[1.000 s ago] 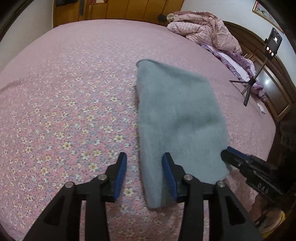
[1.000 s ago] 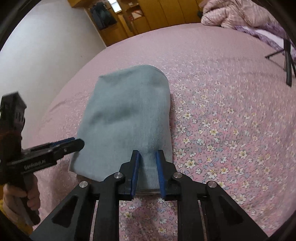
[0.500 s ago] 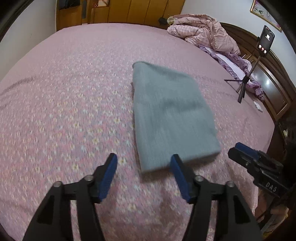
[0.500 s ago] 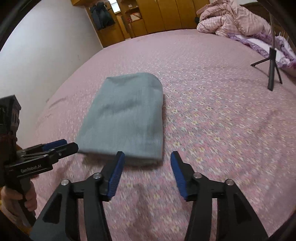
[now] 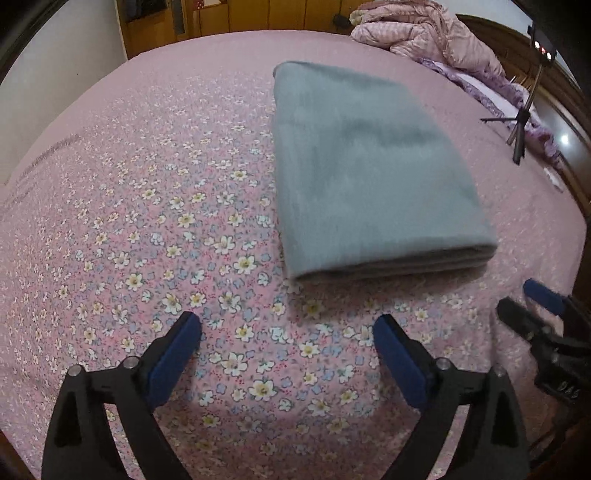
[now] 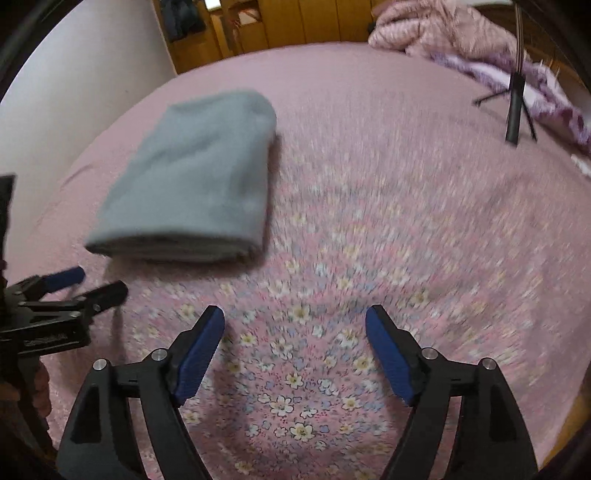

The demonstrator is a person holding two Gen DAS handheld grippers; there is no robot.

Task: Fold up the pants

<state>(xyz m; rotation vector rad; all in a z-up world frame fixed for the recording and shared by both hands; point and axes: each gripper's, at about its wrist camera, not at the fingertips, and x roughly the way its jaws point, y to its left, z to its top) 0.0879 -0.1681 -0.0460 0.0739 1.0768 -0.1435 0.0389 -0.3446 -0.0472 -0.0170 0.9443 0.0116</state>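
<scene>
The grey-blue pants (image 5: 365, 173) lie folded into a thick rectangle on the pink flowered bedspread (image 5: 147, 206). In the right wrist view the pants (image 6: 199, 184) sit up and to the left. My left gripper (image 5: 288, 328) is open, a short way in front of the folded near edge, holding nothing. My right gripper (image 6: 295, 321) is open too, over bare bedspread, right of the bundle's near corner. Each gripper shows in the other's view: the right gripper (image 5: 532, 306) at the right edge, the left gripper (image 6: 85, 284) at the left edge.
A crumpled pink quilt (image 5: 417, 29) lies at the far end of the bed, with purple bedding (image 5: 491, 88) beside it. A phone on a black tripod (image 5: 524, 122) stands on the bed at the right. A wooden headboard (image 5: 561, 118) and wooden wardrobes (image 6: 280, 22) lie beyond.
Both grippers have opened wide and pulled back off the near edge of the pants. The right one let go of the fold. The bundle stays flat on the bed.
</scene>
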